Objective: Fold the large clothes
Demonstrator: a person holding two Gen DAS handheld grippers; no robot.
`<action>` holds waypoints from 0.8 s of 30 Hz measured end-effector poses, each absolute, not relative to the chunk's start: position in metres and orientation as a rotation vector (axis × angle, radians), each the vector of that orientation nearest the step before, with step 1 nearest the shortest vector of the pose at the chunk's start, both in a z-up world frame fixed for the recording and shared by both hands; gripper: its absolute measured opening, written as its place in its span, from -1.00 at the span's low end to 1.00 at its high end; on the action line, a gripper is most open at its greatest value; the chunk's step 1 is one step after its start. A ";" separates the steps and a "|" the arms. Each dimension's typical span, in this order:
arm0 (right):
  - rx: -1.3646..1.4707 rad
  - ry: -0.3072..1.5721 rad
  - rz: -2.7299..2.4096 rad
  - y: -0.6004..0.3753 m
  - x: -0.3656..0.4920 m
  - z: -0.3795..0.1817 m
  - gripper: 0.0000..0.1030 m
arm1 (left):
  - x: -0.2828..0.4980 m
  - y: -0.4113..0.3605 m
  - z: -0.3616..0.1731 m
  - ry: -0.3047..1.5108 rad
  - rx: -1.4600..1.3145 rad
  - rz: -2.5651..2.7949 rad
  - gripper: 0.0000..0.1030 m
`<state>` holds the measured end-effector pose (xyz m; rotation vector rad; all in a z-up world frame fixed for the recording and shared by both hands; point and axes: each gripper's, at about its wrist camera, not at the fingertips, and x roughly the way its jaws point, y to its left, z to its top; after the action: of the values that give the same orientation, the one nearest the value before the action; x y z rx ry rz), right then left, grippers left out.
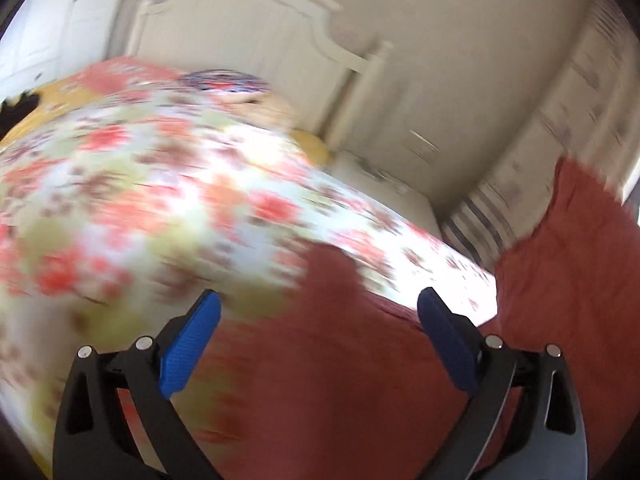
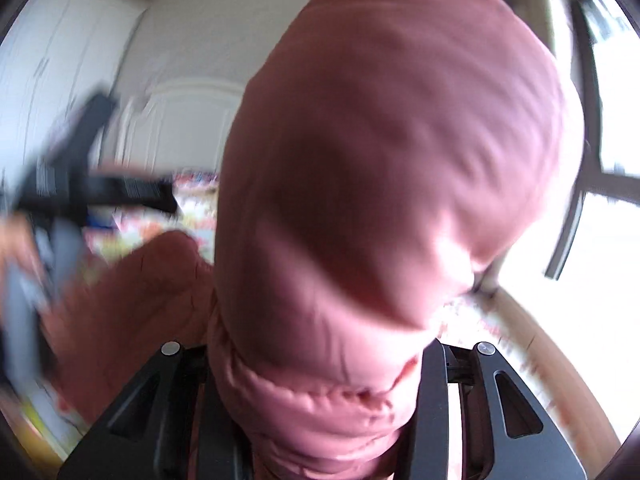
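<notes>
A dusty-red padded jacket [image 1: 340, 380] lies on the bed below my left gripper [image 1: 319, 294], and another part of it rises at the right edge [image 1: 568, 260]. The left gripper's blue pads [image 1: 192, 344] stand wide open with nothing pinched between them. In the right wrist view the same jacket [image 2: 380, 160] fills the middle as a thick raised bundle. My right gripper [image 2: 316, 360] is shut on a bunched fold of it, and the cloth hides the pads. Both views are blurred.
The bed has a floral cover [image 1: 160, 200], a patterned pillow [image 1: 224, 82] and a white headboard [image 1: 248, 28]. A blurred black shape [image 2: 100, 188] crosses the left of the right wrist view. A bright window [image 2: 612, 120] is at the right and a wooden edge [image 2: 540, 340] below it.
</notes>
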<state>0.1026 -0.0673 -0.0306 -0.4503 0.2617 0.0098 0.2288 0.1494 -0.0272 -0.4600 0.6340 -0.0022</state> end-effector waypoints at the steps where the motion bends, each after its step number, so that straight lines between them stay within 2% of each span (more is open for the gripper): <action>1: -0.549 0.268 0.016 -0.049 0.105 -0.040 -0.20 | 0.224 0.167 -0.025 0.623 -0.469 0.008 0.90; 4: -0.952 0.320 0.058 0.015 0.111 -0.098 -0.05 | 0.212 0.191 -0.002 0.592 -0.394 -0.021 0.90; 5: -1.105 0.332 0.061 0.033 0.111 -0.124 0.09 | 0.209 0.188 0.009 0.583 -0.343 -0.058 0.90; 7: -1.321 0.245 0.010 0.055 0.104 -0.161 0.14 | 0.208 0.169 0.031 0.575 -0.237 -0.177 0.92; 12: -1.315 0.240 0.026 0.058 0.103 -0.159 0.14 | 0.215 0.075 0.049 0.631 0.029 -0.447 0.96; 14: -1.328 0.223 0.016 0.058 0.098 -0.161 0.14 | 0.233 0.036 0.034 0.694 0.135 -0.459 0.96; 17: -1.349 0.193 0.003 0.057 0.091 -0.161 0.16 | 0.269 0.006 -0.018 0.813 0.315 -0.341 0.96; 20: -1.329 0.182 0.090 0.045 0.070 -0.148 0.32 | 0.286 0.027 -0.061 0.862 0.221 -0.383 0.96; 23: -1.070 0.273 0.351 0.006 0.037 -0.109 0.74 | 0.275 0.049 -0.066 0.820 0.160 -0.366 0.96; 24: -0.933 0.321 0.432 -0.010 0.032 -0.091 0.71 | 0.268 0.053 -0.067 0.798 0.163 -0.354 0.96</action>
<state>0.0315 -0.0101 -0.0911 -0.9328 0.3206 0.4325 0.2682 0.0534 -0.0674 0.1626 0.7979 -0.3539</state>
